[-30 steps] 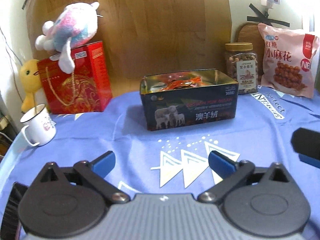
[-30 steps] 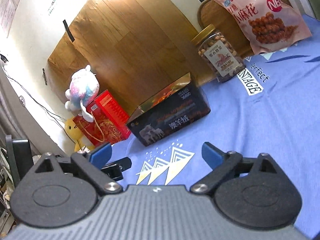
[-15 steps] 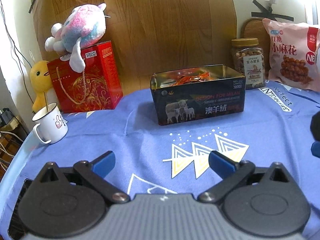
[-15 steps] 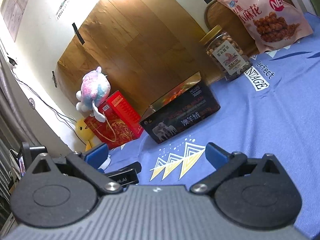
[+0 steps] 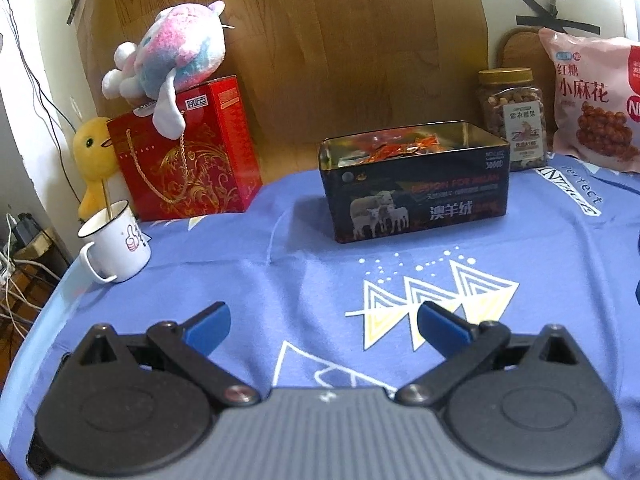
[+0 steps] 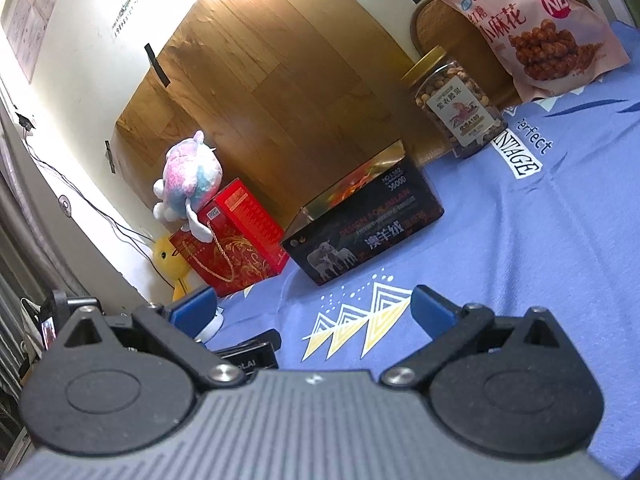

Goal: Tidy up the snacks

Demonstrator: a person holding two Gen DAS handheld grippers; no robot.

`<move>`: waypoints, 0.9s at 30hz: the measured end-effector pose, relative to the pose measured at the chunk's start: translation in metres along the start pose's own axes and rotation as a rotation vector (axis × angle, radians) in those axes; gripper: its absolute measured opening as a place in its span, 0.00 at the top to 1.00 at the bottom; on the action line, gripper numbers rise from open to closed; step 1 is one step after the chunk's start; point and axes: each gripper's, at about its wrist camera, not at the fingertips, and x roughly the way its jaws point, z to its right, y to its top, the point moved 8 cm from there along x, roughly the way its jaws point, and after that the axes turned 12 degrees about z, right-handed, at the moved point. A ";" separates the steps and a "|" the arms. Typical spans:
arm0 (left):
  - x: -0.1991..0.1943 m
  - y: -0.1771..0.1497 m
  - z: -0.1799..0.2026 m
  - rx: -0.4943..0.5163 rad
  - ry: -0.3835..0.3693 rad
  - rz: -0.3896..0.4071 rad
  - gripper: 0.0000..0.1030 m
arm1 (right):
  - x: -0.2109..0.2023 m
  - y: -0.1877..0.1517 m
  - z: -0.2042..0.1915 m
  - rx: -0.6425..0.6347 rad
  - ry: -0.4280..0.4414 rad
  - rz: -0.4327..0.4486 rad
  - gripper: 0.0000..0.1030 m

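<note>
the blue cloth (image 5: 224,248) covers the whole table, and both grippers hover low over its near edge. the left gripper (image 5: 323,322) has its blue fingers (image 5: 208,323) spread wide with nothing between them, only cloth below. the right gripper (image 6: 312,307) is just as wide open and empty, tilted so its view leans. well ahead of both, mid-table, sits the open tin (image 5: 414,186), long side facing the grippers, long axis running left to right, orange packets showing inside. the red box (image 5: 188,160) stands far left with a plush (image 5: 168,56) on top. the pink bag (image 5: 592,104) leans at the back right, the nut jar (image 5: 512,116) just beside it. a white mug (image 5: 116,248) sits at the left edge.
</note>
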 end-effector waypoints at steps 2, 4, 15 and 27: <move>0.000 0.000 -0.002 0.004 0.011 0.001 0.00 | 0.001 0.000 0.000 0.002 0.000 -0.003 0.00; 0.000 0.001 -0.004 0.014 0.031 0.008 0.00 | 0.001 0.000 0.000 0.003 0.001 -0.003 0.00; 0.002 -0.001 -0.012 0.043 0.089 0.015 0.00 | 0.002 -0.001 0.000 0.005 0.004 -0.001 0.00; 0.001 0.000 -0.015 0.071 0.116 0.036 0.00 | 0.002 -0.001 0.000 0.014 0.006 -0.003 0.00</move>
